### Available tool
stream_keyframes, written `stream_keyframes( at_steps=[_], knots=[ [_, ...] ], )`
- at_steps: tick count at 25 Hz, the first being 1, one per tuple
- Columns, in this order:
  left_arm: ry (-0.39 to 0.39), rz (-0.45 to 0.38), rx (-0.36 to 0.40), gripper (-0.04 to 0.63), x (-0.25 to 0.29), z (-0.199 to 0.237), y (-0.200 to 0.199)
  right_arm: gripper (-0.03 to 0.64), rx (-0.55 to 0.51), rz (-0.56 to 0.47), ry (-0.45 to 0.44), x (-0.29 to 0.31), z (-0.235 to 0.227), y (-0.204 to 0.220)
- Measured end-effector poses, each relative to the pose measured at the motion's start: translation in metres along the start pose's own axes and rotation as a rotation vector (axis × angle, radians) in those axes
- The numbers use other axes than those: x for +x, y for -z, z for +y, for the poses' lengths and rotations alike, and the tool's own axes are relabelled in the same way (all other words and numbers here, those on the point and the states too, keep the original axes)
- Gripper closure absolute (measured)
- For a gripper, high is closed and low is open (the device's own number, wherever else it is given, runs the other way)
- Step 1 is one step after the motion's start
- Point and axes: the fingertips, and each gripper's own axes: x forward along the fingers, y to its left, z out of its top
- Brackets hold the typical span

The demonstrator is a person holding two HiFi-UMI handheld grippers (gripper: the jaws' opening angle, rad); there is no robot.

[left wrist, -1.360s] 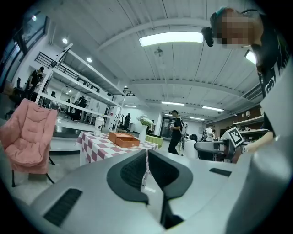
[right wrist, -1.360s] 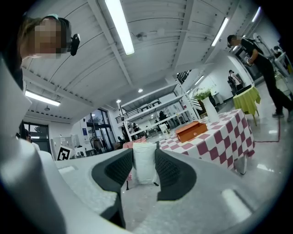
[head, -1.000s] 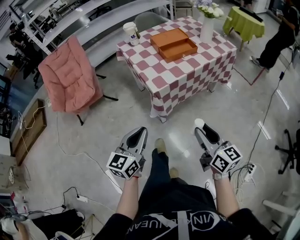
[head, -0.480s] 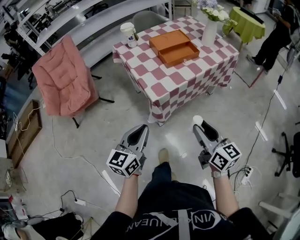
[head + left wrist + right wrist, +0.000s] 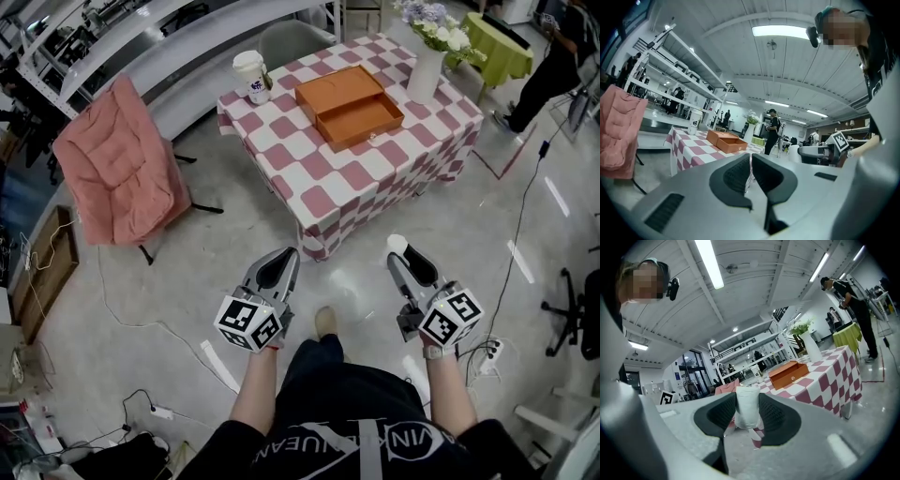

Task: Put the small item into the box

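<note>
Looking down, the head view sets the orange box (image 5: 349, 98) on the checkered table (image 5: 319, 169) at 12 o'clock, well apart from both grippers; the left gripper view shows the left gripper (image 5: 750, 164) pressed together, empty; the right gripper view shows the right gripper (image 5: 747, 401) pinching the small white item (image 5: 747, 417).

Checked table (image 5: 319, 169), open orange box (image 5: 349, 105), paper cup (image 5: 251, 75), flower vase (image 5: 424, 73)

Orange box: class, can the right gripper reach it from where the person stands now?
Probably not yet. The right gripper, shut on the small white item, hangs over floor, well short of the table bearing the orange box. Nothing blocks the way; walking closer should do.
</note>
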Motion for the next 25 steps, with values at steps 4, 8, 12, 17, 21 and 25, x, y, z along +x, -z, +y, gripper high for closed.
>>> stream_keyframes(
  at_steps=[4, 8, 12, 17, 21, 25],
  knots=[
    [0.029, 0.008, -0.001, 0.575, 0.024, 0.008, -0.006, 0.457, 0.006, -0.003, 0.018, 0.012, -0.012, -0.006],
    [0.059, 0.016, -0.004, 0.575, 0.045, 0.015, -0.01, 0.457, 0.017, -0.011, 0.041, 0.023, -0.024, -0.013],
    [0.077, 0.02, -0.01, 0.575, 0.062, 0.027, -0.016, 0.457, 0.019, -0.013, 0.06, 0.036, -0.032, -0.02],
    [0.098, 0.021, -0.009, 0.575, 0.076, 0.043, -0.022, 0.457, 0.019, -0.019, 0.075, 0.054, -0.039, -0.026],
    [0.097, 0.008, -0.001, 0.575, 0.082, 0.06, -0.03, 0.457, 0.017, -0.037, 0.073, 0.071, -0.038, -0.032],
    [0.087, 0.0, -0.014, 0.575, 0.08, 0.068, -0.03, 0.457, 0.019, -0.023, 0.061, 0.078, -0.032, -0.03]
  ],
)
